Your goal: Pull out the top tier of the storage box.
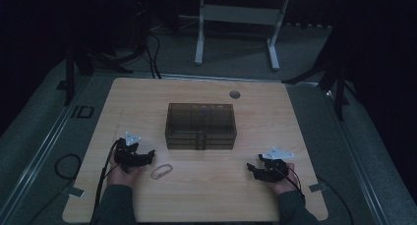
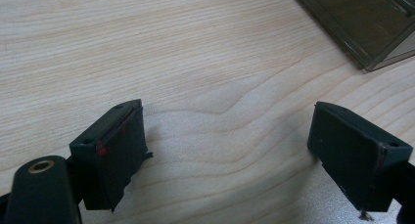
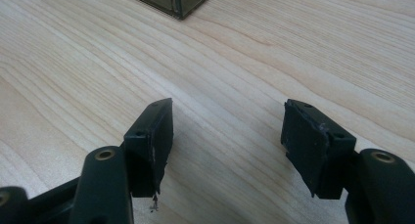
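A box [image 1: 200, 125] stands mid-table [image 1: 147, 97], a ring [image 1: 161, 171] before it.

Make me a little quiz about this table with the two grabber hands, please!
1. True or false: the left gripper is squeezing the small ring.
2. What stands in the middle of the table? A) a red ball B) a dark see-through box C) a cup
3. Which is nearer the ring: the left gripper or the right gripper?

Key:
1. False. Its jaws are open with only bare wood between them; the ring lies beside it.
2. B
3. The left gripper.
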Available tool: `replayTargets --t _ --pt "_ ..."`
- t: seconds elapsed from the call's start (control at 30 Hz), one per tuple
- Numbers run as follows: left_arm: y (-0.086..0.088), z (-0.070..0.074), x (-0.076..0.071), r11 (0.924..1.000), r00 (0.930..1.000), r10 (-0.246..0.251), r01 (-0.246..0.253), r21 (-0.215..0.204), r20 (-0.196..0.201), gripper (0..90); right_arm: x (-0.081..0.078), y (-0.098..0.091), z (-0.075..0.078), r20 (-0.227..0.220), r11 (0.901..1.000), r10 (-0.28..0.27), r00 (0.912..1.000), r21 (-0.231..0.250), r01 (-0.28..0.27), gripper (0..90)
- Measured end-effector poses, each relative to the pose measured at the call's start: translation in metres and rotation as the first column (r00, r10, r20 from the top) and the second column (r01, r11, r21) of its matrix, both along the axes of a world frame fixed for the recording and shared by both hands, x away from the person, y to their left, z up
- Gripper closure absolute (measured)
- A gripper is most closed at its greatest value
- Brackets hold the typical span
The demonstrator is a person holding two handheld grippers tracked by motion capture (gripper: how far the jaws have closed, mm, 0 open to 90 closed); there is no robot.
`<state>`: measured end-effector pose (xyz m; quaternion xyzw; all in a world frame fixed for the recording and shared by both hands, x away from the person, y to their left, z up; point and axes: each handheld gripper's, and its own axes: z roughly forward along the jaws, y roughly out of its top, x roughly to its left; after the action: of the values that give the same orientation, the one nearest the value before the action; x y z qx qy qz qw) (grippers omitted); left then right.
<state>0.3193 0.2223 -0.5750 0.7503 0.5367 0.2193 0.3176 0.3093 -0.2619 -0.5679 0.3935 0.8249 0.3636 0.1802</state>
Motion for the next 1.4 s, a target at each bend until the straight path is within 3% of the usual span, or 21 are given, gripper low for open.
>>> replayTargets --t 0.57,0.7,0.83,1.07,1.4 --pt "0.0 0.0 0.0 1.0 1.0 0.0 0.0 0.0 0.0 14.6 0.0 0.0 0.0 0.001 1.0 -0.002 1.0 -0.002 0.002 36.2" --pt "0.0 0.0 0.0 1.0 1.0 0.0 0.0 0.0 0.0 14.6 -0.001 0.001 0.0 -0.001 0.9996 -0.027 0.9996 0.0 0.027 37.8" --pt "0.0 0.0 0.0 1.0 1.0 0.0 0.0 0.0 0.0 14.6 -0.001 0.005 0.002 -0.006 0.9991 -0.04 0.9992 -0.013 0.04 40.5" --pt "0.0 0.0 0.0 1.0 1.0 0.0 0.0 0.0 0.0 14.6 -0.002 0.009 0.003 0.012 0.9976 -0.047 0.9988 -0.051 0.047 34.8" --pt "0.0 0.0 0.0 1.0 1.0 0.001 -0.001 -0.001 0.001 14.6 -0.004 0.015 0.006 0.005 0.9966 -0.042 0.9991 -0.071 0.043 43.3"
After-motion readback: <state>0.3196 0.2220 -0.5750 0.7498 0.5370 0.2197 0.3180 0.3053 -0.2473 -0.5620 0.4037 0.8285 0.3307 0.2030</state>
